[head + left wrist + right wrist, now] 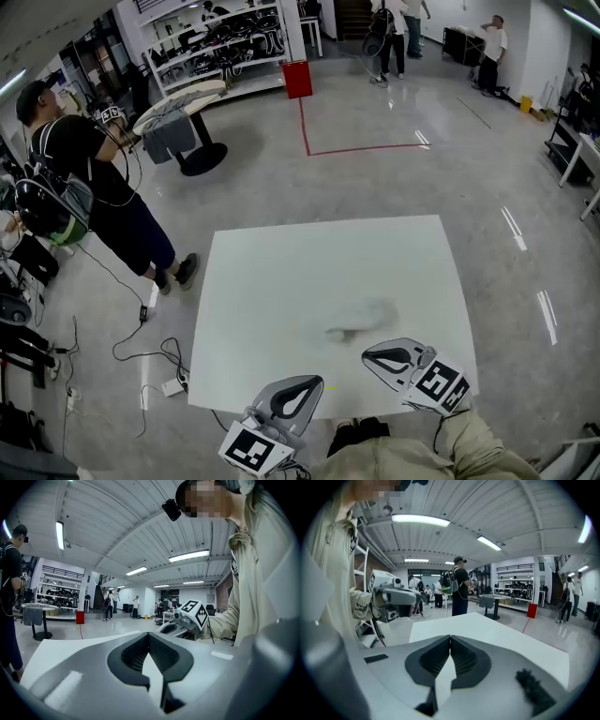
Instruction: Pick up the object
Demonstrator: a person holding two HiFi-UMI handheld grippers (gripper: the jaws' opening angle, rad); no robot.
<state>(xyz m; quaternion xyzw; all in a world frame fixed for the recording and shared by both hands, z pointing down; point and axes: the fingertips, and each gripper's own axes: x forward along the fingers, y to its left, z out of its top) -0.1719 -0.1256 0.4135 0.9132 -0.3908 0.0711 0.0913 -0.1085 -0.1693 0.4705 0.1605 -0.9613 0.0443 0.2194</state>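
On the white table (281, 281) lies a faint, pale grey, blurred object (354, 326); I cannot tell what it is. My right gripper (367, 355) hovers just near of it, jaws shut with nothing between them, fingertips meeting in the right gripper view (450, 637). A dark fuzzy shape (533, 689) shows low on the right of that view. My left gripper (317, 382) is over the table's near edge, also shut and empty, tips touching (149, 633). Each gripper shows in the other's view: the right gripper (185, 620) and the left gripper (393, 595).
A person in black with a backpack (94, 178) stands off the table's left side, with cables and a power strip (169, 380) on the floor. Farther back are a round table (183, 103), a red box (297, 79), shelves and several people.
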